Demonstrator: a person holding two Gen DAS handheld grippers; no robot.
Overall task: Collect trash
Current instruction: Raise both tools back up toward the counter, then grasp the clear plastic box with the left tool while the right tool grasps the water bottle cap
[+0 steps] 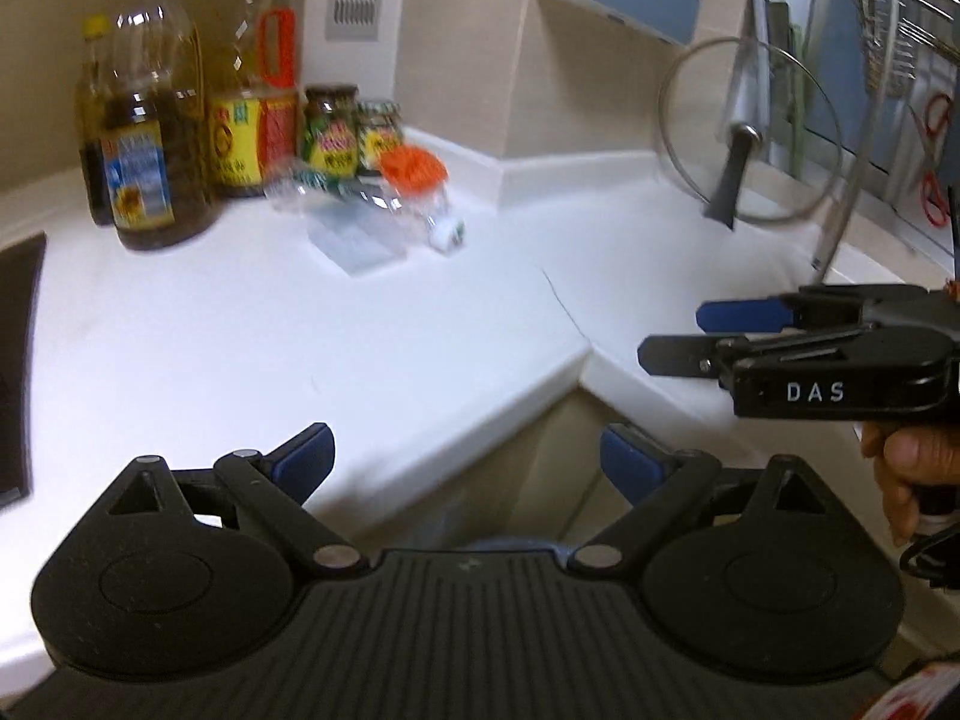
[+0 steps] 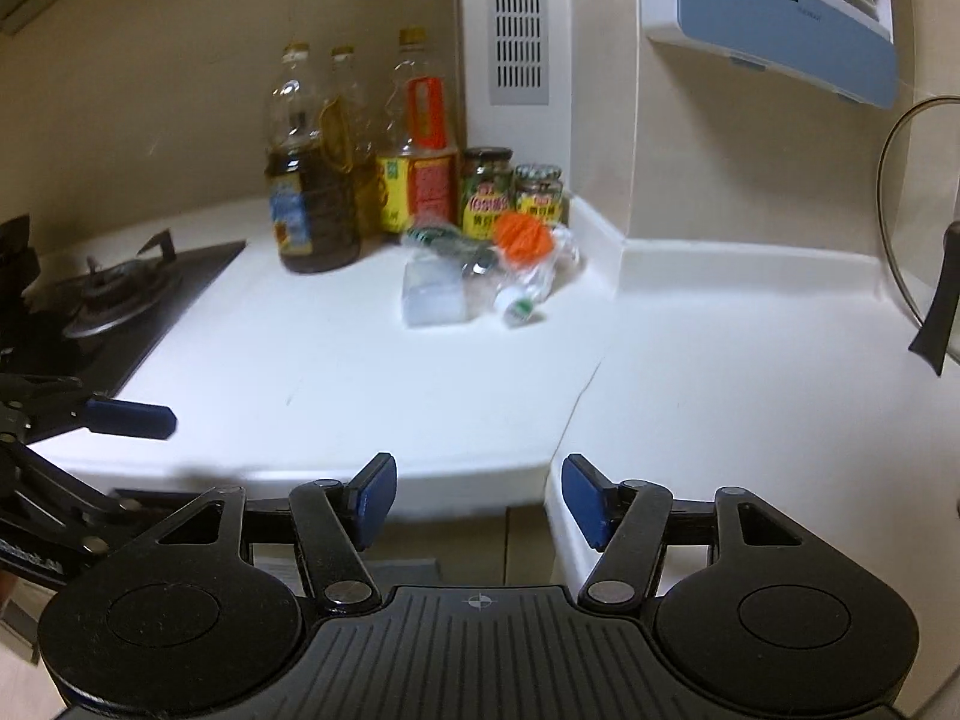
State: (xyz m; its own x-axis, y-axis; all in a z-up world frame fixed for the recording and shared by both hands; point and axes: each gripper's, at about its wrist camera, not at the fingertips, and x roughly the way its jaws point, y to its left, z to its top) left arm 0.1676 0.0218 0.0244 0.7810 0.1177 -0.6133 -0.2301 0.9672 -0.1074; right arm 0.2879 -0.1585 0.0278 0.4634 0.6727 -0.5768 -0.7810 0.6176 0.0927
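Nearest in each wrist view, both tools are hanging over the front edge of the white countertop (image 2: 336, 360). The left gripper (image 1: 467, 461) is holding its blue-padded fingers spread wide with nothing between them, and the right gripper (image 2: 479, 497) is likewise standing open and empty.

Farther back, toward the corner, the trash is lying on the counter in a loose cluster: a clear plastic box (image 2: 433, 299), a crushed clear plastic bottle (image 2: 528, 294) on its side with its white cap pointing forward, and an orange-lidded clear container (image 2: 521, 238) just behind, touching or nearly touching them.

Behind the trash, oil bottles (image 2: 315, 192) and two sauce jars (image 2: 510, 195) are standing against the wall. A gas stove (image 2: 114, 294) is sitting at the left, and a glass pot lid (image 1: 750, 132) is leaning upright at the right.
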